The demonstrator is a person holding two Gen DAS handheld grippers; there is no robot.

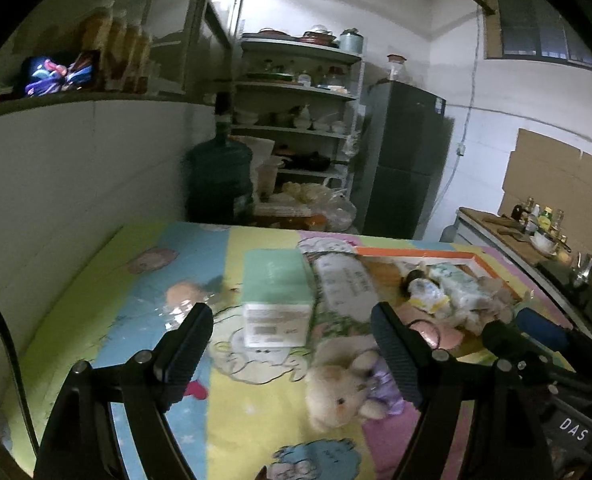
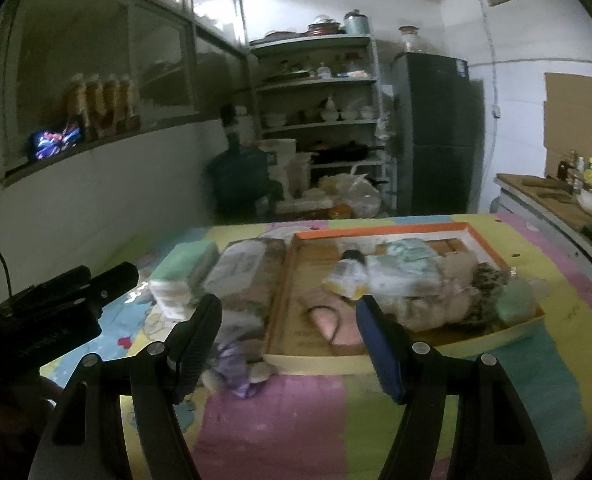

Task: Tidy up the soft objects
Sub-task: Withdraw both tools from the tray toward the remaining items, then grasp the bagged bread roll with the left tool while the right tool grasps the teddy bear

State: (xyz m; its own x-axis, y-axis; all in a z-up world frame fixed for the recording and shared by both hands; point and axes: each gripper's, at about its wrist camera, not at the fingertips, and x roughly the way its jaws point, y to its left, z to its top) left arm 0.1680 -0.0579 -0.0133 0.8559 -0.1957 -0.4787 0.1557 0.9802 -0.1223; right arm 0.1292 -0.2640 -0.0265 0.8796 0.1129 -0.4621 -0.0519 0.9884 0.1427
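Two grippers: both hover above the table, neither holding anything, and the sort looks part done.
Table: colourful cartoon cloth [image 1: 224, 408] covers it, with soft things loose on the left and gathered on the right.
Tray: orange-rimmed box [image 2: 380, 229] sits on the right half, already carrying a heap of soft items [image 2: 428, 284], though blur hides exactly what they are.
Mint pack: green-and-white tissue pack [image 1: 278, 296] stands outside the tray, just beside a white wrapped pack [image 1: 344, 284] that lies against the tray's left wall.
Plush toy: cream bunny in a purple dress [image 1: 346, 390] lies on the cloth, outside the tray near its front left corner, close under the left tool.
Left gripper [image 1: 292, 344]: fingers spread wide, empty, the bunny just below its right finger.
Right gripper [image 2: 288, 332]: fingers wide too, empty, aimed at the tray's front edge.
Step in hand: likely choosing the next loose item, the bunny being nearest.
Next move: lower the left tool, straddle the bunny's body, close gently, carry it right into the tray.
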